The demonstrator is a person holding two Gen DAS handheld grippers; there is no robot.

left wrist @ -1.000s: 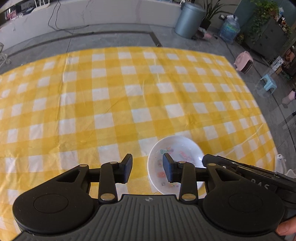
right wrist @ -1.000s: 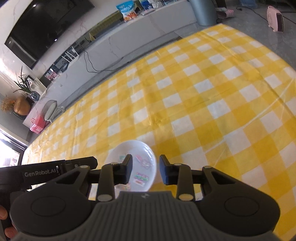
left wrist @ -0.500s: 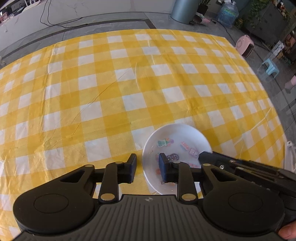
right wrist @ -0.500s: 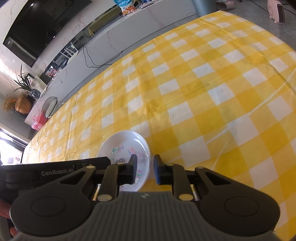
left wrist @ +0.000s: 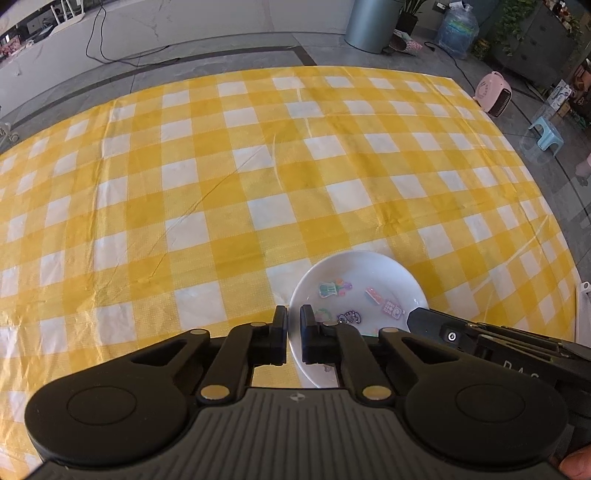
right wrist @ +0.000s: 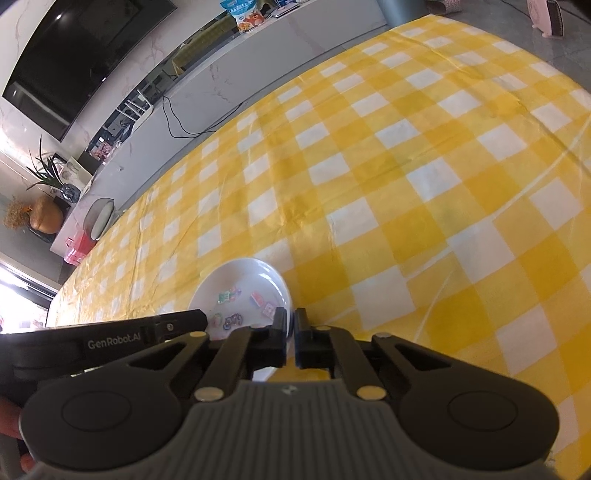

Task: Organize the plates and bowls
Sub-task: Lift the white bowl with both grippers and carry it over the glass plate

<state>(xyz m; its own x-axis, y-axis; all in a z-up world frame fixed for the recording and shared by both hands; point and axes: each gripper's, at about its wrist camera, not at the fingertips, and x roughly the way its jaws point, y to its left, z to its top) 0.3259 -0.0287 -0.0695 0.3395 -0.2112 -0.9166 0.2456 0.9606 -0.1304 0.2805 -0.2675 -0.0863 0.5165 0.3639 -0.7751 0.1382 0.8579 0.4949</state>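
A white bowl [left wrist: 356, 291] with small coloured cartoon pictures inside sits on the yellow-and-white checked tablecloth [left wrist: 229, 192]. My left gripper [left wrist: 294, 332] is shut on the bowl's left rim, one finger inside and one outside. My right gripper [right wrist: 292, 334] is shut on the bowl's [right wrist: 240, 286] right rim the same way. Each gripper's body shows in the other's view, across the bowl.
The tablecloth [right wrist: 406, 184] stretches far ahead of both grippers. Past the table's far edge stand a grey bin [left wrist: 373, 24], a water jug [left wrist: 458, 33], a pink heater [left wrist: 493, 94] and a small blue stool [left wrist: 546, 134]. A white counter [right wrist: 229, 74] runs along the wall.
Both grippers have closed from open onto opposite sides of the bowl's rim. Both wrist views have risen, showing more of the table.
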